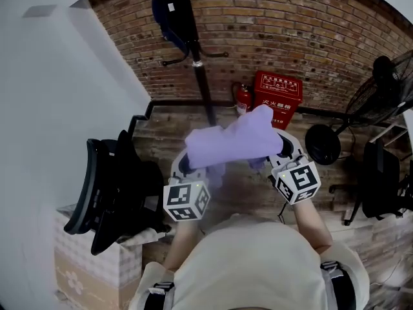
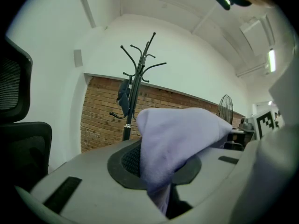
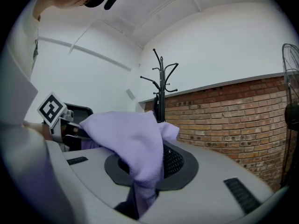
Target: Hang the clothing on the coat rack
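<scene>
A lilac garment (image 1: 233, 139) is stretched between my two grippers, held out in front of the person's chest. The left gripper (image 1: 192, 168) is shut on its left end, where the cloth (image 2: 175, 141) bunches over the jaws. At the other end the right gripper (image 1: 279, 155) is shut on the cloth (image 3: 133, 146), which drapes over its jaws too. Ahead stands a black coat rack (image 1: 193, 37) against the brick wall, with a dark blue item (image 1: 169, 18) hanging on it. In the left gripper view the coat rack (image 2: 135, 87) rises beyond the cloth; the right gripper view shows the coat rack (image 3: 161, 90) as well.
A black office chair (image 1: 110, 192) stands close at the left beside a cardboard box (image 1: 84, 263). A red fire-equipment box (image 1: 279, 97) and an extinguisher (image 1: 243, 99) sit at the wall's foot. A black floor fan (image 1: 361, 115) and another chair (image 1: 381, 179) are at the right.
</scene>
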Available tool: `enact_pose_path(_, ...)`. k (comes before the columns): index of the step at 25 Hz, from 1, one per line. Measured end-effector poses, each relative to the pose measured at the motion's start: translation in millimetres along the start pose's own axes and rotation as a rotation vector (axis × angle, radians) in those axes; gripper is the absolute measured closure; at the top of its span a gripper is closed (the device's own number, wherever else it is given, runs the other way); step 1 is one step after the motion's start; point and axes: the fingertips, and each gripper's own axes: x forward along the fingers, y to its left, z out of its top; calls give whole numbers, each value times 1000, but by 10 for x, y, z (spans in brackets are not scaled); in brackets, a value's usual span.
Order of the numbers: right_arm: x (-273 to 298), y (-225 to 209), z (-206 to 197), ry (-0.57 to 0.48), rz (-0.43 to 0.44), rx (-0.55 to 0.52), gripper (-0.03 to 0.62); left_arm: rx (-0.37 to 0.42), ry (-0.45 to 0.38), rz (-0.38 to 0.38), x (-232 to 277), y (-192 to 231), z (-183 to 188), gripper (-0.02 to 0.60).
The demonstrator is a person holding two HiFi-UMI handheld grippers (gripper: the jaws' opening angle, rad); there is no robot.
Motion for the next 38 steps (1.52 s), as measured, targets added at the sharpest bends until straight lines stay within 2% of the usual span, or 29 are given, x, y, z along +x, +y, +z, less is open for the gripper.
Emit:
enact_pose_path(8,388,-100,78,-4,-4,-18,540,42,28,-25,302,228,129,522)
enact_pose_path(18,903,-421,239,-38,23,-40,540,53,33,-28,767,356,290,522)
enact_pose_path(31,1885,-1050,542,-54,113,-81,540,93,10,23,1691,600,741,522)
enact_pose_path(38,2381,-1303,670,-58,177,-110,540,93,4,85,2076,746,918,522)
